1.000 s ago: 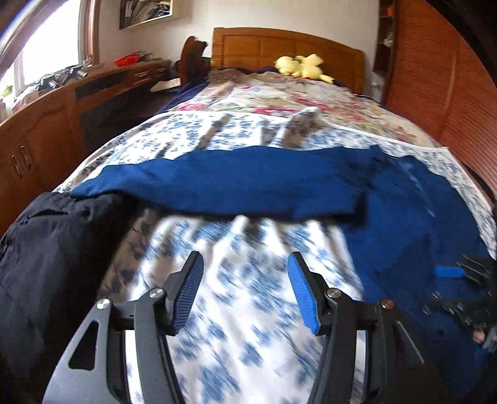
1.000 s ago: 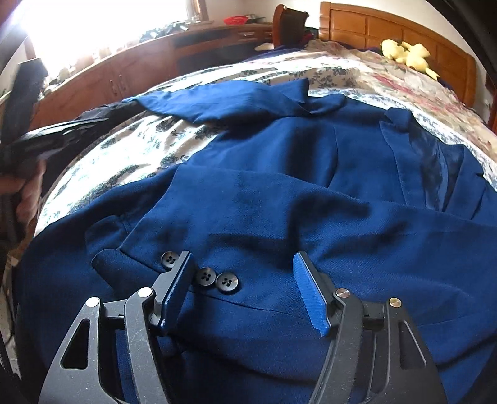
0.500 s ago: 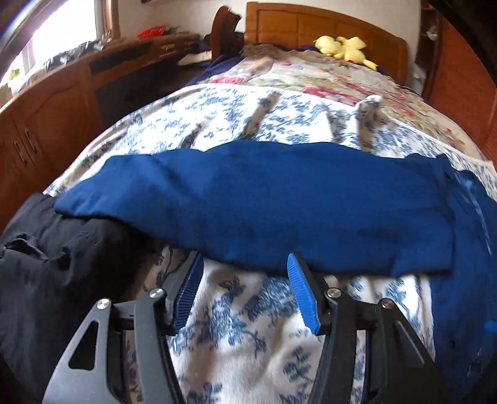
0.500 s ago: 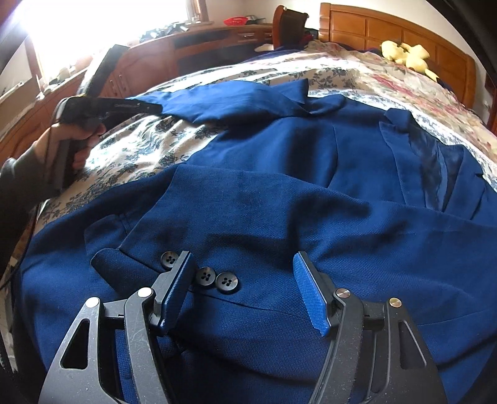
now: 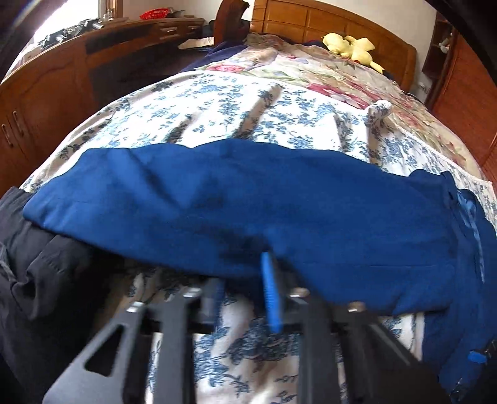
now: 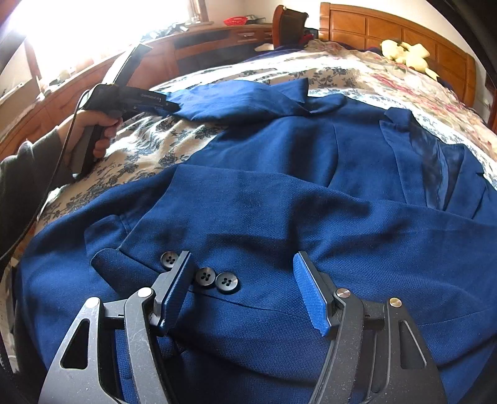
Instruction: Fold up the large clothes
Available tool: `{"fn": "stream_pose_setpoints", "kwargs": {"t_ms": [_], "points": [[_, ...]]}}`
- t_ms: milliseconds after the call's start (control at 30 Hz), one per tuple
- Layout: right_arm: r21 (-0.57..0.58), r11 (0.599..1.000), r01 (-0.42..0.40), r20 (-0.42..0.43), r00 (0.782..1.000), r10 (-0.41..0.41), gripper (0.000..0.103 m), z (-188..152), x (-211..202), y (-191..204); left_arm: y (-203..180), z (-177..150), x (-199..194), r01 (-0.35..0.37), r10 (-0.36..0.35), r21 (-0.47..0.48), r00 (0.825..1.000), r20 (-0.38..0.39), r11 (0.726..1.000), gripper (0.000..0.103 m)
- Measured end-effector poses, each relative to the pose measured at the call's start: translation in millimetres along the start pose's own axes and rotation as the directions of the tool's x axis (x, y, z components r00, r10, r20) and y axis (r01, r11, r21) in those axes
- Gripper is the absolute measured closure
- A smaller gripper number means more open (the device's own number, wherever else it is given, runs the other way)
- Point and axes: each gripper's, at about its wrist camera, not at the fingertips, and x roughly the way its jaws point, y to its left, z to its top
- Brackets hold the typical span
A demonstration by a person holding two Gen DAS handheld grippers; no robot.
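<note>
A large blue jacket (image 6: 279, 186) lies spread on the bed, one sleeve (image 5: 248, 199) stretched sideways across the floral sheet. My left gripper (image 5: 242, 279) sits at the sleeve's near edge, its jaws closing and pinched together on the cloth. In the right wrist view the same sleeve (image 6: 242, 99) runs out to the left, and the left gripper (image 6: 167, 104) meets it at its end, held by a hand (image 6: 93, 124). My right gripper (image 6: 242, 279) hovers open over the jacket front. Three black buttons (image 6: 226, 282) lie beside its left finger, and nothing is gripped.
A black garment (image 5: 37, 273) is heaped at the bed's left edge. A wooden cabinet (image 5: 56, 87) runs along the left wall. Far back are the headboard (image 5: 310, 18) and a yellow plush toy (image 5: 351, 46). Blue-flowered sheet (image 5: 217, 102) shows beyond the sleeve.
My left gripper moved forward to the sleeve and its jaws went from wide apart to pinched on the sleeve's edge. The right gripper kept still and stayed open.
</note>
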Motion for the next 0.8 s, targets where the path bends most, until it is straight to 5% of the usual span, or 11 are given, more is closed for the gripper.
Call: {"fn": "stream_pose_setpoints", "kwargs": {"t_ms": [133, 467, 800], "points": [[-0.003, 1.000, 0.002, 0.001, 1.000, -0.002, 0.036, 0.0, -0.1, 0.5, -24.0, 6.4, -29.2, -0.041, 0.036, 0.064, 0.997, 0.072, 0.997, 0.103], [0.013, 1.000, 0.021, 0.049, 0.999, -0.022, 0.036, 0.6, -18.8, -2.3, -125.7, 8.0, -152.2, 0.008, -0.077, 0.278, 0.968, 0.237, 0.961, 0.103], [0.098, 0.990, 0.106, 0.134, 0.984, -0.119, 0.036, -13.0, -85.8, -43.1, -216.9, -25.6, -195.1, 0.049, -0.166, 0.430, 0.957, 0.239, 0.902, 0.103]]}}
